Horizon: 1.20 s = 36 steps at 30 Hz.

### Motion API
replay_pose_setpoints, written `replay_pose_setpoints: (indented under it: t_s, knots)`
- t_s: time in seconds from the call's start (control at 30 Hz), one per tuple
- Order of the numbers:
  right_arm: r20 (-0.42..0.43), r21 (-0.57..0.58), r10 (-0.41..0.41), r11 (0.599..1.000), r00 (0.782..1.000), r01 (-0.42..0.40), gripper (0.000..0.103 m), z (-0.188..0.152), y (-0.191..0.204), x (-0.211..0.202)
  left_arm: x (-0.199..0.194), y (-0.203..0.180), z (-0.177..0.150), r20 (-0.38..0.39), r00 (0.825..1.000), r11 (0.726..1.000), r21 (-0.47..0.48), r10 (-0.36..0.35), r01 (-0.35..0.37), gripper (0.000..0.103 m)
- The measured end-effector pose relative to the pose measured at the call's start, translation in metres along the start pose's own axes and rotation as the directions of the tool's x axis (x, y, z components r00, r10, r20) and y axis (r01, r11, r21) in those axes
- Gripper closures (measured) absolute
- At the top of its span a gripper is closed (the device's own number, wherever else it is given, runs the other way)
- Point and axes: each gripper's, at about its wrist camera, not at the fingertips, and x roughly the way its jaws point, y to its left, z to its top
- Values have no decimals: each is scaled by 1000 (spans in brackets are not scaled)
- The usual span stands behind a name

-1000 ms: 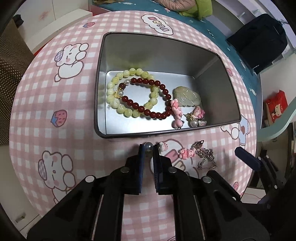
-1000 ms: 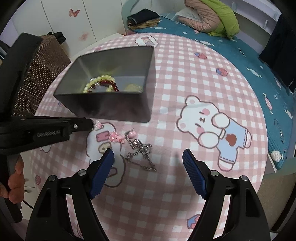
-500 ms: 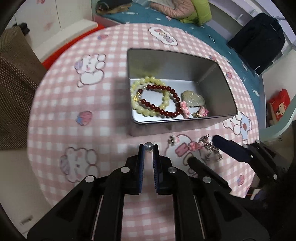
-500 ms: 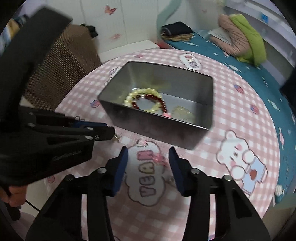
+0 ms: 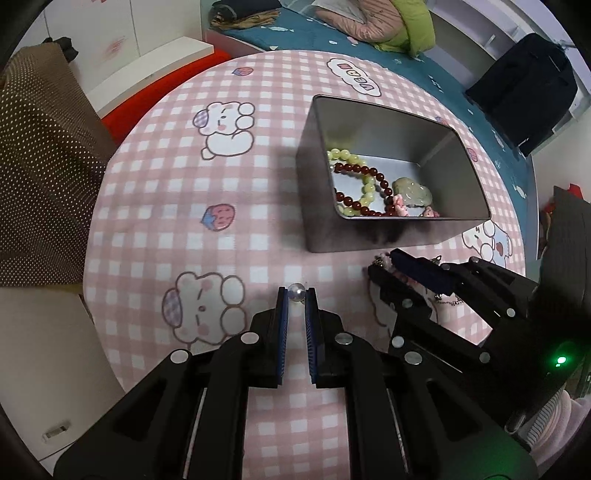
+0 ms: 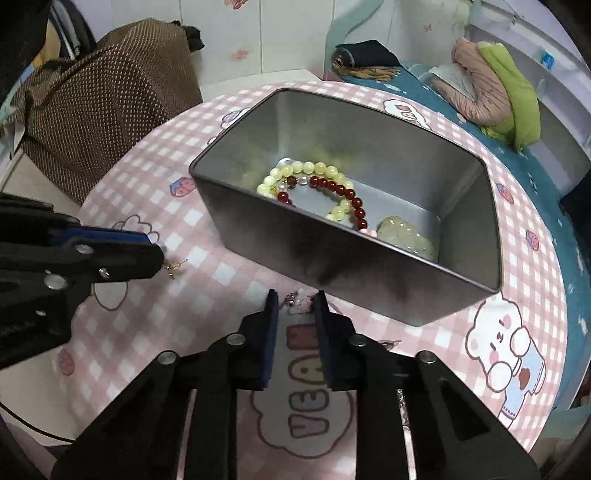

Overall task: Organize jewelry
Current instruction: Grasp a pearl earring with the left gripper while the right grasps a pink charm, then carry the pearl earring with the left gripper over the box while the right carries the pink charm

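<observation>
While two bracelets [image 6: 314, 188] lie boxed, one pearl [image 5: 296, 291] stays out.

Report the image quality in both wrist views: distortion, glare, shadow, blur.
Left wrist view: strong fisheye bending of the round table, dark corners, slight blur at the edges, soft shadow below the metal tin. Right wrist view: same bending, muted bead reflections on the tin's inner wall, near wall in shade, sharp centre.

A home bedroom: beyond the round counter [image 5: 155, 206] with its pink checked cartoon-bear cloth lies a bed [image 6: 554, 155] in a teal candy-print sheet. Rumpled pink and green bedding [image 6: 491, 88] lies on that bed, and white cupboard doors [image 6: 280, 33] with butterfly stickers stand behind the counter.
</observation>
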Motion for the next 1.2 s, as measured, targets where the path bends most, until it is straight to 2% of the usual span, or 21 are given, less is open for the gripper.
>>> replay_pose_setpoints:
  t_s: [0.17, 0.4, 0.7, 0.9, 1.2]
  knots:
    - [-8, 29, 17, 999, 1000, -17, 90, 1, -2, -2, -15, 6, -4, 49, 999, 1000, -17, -1, 2, 94]
    - [22, 32, 17, 999, 1000, -18, 90, 4, 3, -21, -39, 7, 0, 120, 993, 1000, -25, -13, 16, 94]
    - [91, 80, 17, 996, 996, -24, 90, 9, -11, -61, -65, -10, 20, 218, 974, 998, 11, -67, 66, 94]
    - [125, 125, -6, 992, 992, -10, 90, 13, -20, -74, -66, -29, 33, 225, 968, 993, 58, -110, 99, 94]
    - [120, 151, -33, 988, 992, 14, 90, 21, -32, -66, -48, -39, 43, 185, 974, 989, 85, -134, 120, 94]
